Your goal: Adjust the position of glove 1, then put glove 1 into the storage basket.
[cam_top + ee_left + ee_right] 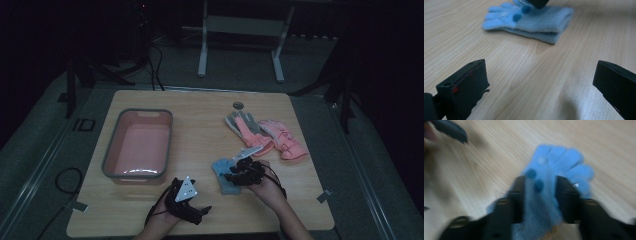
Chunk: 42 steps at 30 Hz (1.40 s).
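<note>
Blue gloves [223, 172], a folded pair lying one on the other, sit on the wooden table [200, 135] at about 5 o'clock from its middle, fingers pointing toward 10 o'clock in the high view. Going left to right there: a pink tub with a grey rim [137, 145] stands at 9 o'clock from the table's middle, well apart from the gloves. At 6 o'clock near the front edge the left gripper [197, 212] rests in the person's left hand, its grey three-cornered plate on top; its own view shows the two black jaws spread wide over bare wood with nothing between them, and the gloves [531, 21] lie farther off at 12 o'clock. Next comes the right gripper [232, 175], held over the gloves from the 3 o'clock side. In the right gripper view the jaws stand on either side of the blue gloves [549, 185], parted with the wool between them; that picture is blurred, so whether the pads press the cloth is hard to say, though they seem to lie loosely against it. At 2 o'clock from the table's middle lie a grey-and-pink glove [245, 129] and, just beside it, a pink glove [285, 140], both near the right gripper but apart from the blue pair.
</note>
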Available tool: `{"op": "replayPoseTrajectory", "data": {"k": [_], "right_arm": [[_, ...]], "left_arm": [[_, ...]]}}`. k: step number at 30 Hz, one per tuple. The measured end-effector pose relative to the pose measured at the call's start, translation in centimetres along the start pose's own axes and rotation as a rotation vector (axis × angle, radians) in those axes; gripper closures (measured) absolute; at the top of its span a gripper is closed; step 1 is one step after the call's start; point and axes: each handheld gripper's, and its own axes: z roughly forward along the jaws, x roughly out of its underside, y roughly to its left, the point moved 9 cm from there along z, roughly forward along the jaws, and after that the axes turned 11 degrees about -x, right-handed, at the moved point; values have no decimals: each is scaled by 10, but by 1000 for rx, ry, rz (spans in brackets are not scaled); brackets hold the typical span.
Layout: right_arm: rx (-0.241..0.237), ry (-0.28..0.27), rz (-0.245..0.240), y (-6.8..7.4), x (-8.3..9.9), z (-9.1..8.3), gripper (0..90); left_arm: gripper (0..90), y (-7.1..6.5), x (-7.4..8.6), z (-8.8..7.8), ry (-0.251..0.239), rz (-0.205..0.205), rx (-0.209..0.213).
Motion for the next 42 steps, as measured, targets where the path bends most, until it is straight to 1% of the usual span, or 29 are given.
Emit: {"op": "replayPoseTrajectory", "data": {"k": [2, 5, 6, 7, 8, 9, 10, 11, 13, 14, 16, 17, 18, 20, 22, 23, 24, 25, 26, 27, 28, 29, 31, 33, 34, 36, 38, 40, 42], "right_arm": [[-2, -30, 1, 1, -2, -7, 334], [-51, -71, 11, 3, -2, -14, 181], [-54, -85, 15, 2, 0, -16, 153], [-41, -91, 9, -1, 1, -17, 164], [-30, -89, 6, -4, 3, -19, 181], [-40, -110, 8, -6, 4, -22, 189], [-52, -135, 12, -6, 4, -24, 185], [-59, -162, 6, -7, 4, -27, 164], [-42, -163, -3, -10, 5, -30, 155], [-43, -163, 2, -12, 5, -32, 156], [-66, -173, 42, -13, 5, -36, 155], [-82, -171, 71, -13, 5, -38, 151], [-85, -179, 80, -14, 3, -39, 134], [-115, -193, 87, -13, 1, -41, 125], [-119, -186, 89, -14, 0, -39, 143], [-116, -174, 89, -16, -1, -37, 178], [-116, -174, 89, -16, -1, -37, 178], [-99, -168, 101, -19, -1, -35, 232], [-82, -160, 97, -24, -3, -29, 284], [-67, -154, 99, -27, -4, -26, 295], [-70, -148, 98, -29, -5, -22, 301], [-64, -149, 100, -31, -6, -18, 305], [-50, -133, 96, -35, -6, -10, 306], [-17, -118, 94, -40, -5, -3, 304], [-22, -115, 97, -41, -4, 1, 298], [-9, -111, 101, -44, -2, 7, 297], [-14, -113, 102, -44, 1, 12, 292], [-10, -109, 93, -43, 3, 16, 291], [-7, -111, 92, -42, 5, 18, 292]], "left_arm": [[0, 0, -2, 0, -2, 20, -7], [0, -5, -4, 0, 20, -18, 43], [0, -6, -3, 0, 42, -21, 53], [0, -8, -4, -1, 56, -28, 75], [0, -12, -6, -1, 55, -20, 96], [0, -14, -7, -1, 52, -8, 104], [0, -17, -9, 1, 53, 23, 104], [0, -20, -11, 2, 50, 42, 118], [0, -21, -14, 6, 51, 63, 115], [0, -23, -17, 8, 46, 77, 129], [0, -25, -20, 13, 38, 127, 143], [33, -25, -23, 17, 24, 163, 139], [85, -26, -26, 18, 13, 182, 147], [110, -28, -32, 23, -2, 227, 160], [151, -31, -37, 28, -20, 286, 162], [152, -32, -40, 32, -20, 324, 160], [162, -32, -40, 32, -20, 324, 160], [162, -34, -42, 38, -19, 385, 153], [226, -35, -43, 41, -17, 404, 154], [235, -35, -44, 44, -10, 431, 152], [271, -35, -43, 46, -5, 453, 157], [311, -35, -43, 49, -2, 465, 159], [342, -34, -42, 53, 6, 484, 159], [382, -31, -41, 57, 11, 492, 152], [393, -30, -40, 59, 12, 496, 148], [429, -29, -40, 62, 14, 500, 137], [468, -27, -40, 64, 17, 487, 132], [565, -23, -41, 66, 20, 486, 117], [622, -21, -41, 66, 21, 466, 133]]}}
